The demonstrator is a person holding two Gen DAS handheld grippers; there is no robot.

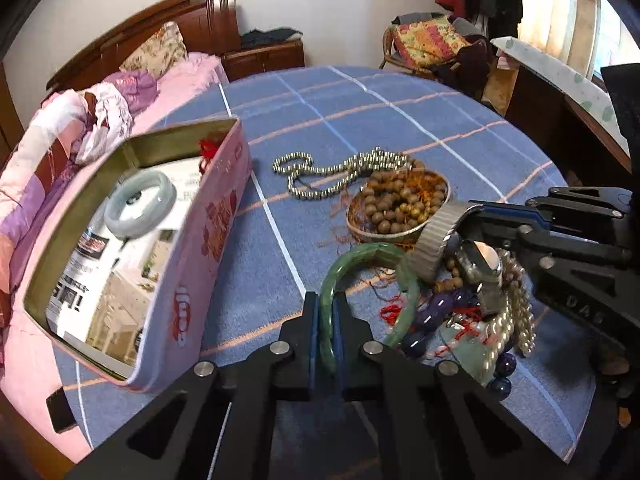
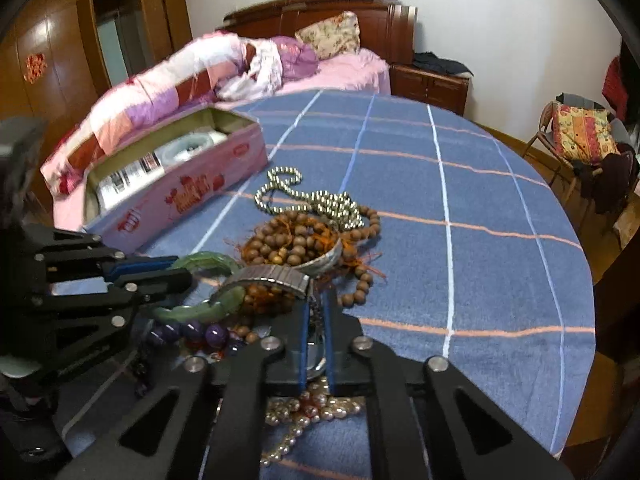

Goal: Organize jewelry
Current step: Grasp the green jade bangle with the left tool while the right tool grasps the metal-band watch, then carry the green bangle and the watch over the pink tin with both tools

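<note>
My left gripper [image 1: 327, 312] is shut on a green jade bangle [image 1: 362, 258], which also shows in the right wrist view [image 2: 208, 262]. My right gripper [image 2: 316, 320] is shut on a metal wristwatch [image 2: 272, 276] with a stretch band [image 1: 438, 236], held just above the jewelry pile. The pile holds purple beads [image 1: 436, 312], pearls [image 1: 516, 312] and wooden beads [image 2: 288, 244]. A pink tin box [image 1: 192, 248] stands left with a pale jade bangle [image 1: 140, 204] inside.
A shallow silver dish [image 1: 360, 216] holds wooden beads. A metallic bead necklace [image 1: 332, 172] lies behind it on the blue checked cloth [image 1: 360, 112]. A bed with pink bedding [image 2: 200, 72] is beyond the table. A chair with cushions [image 2: 580, 136] stands right.
</note>
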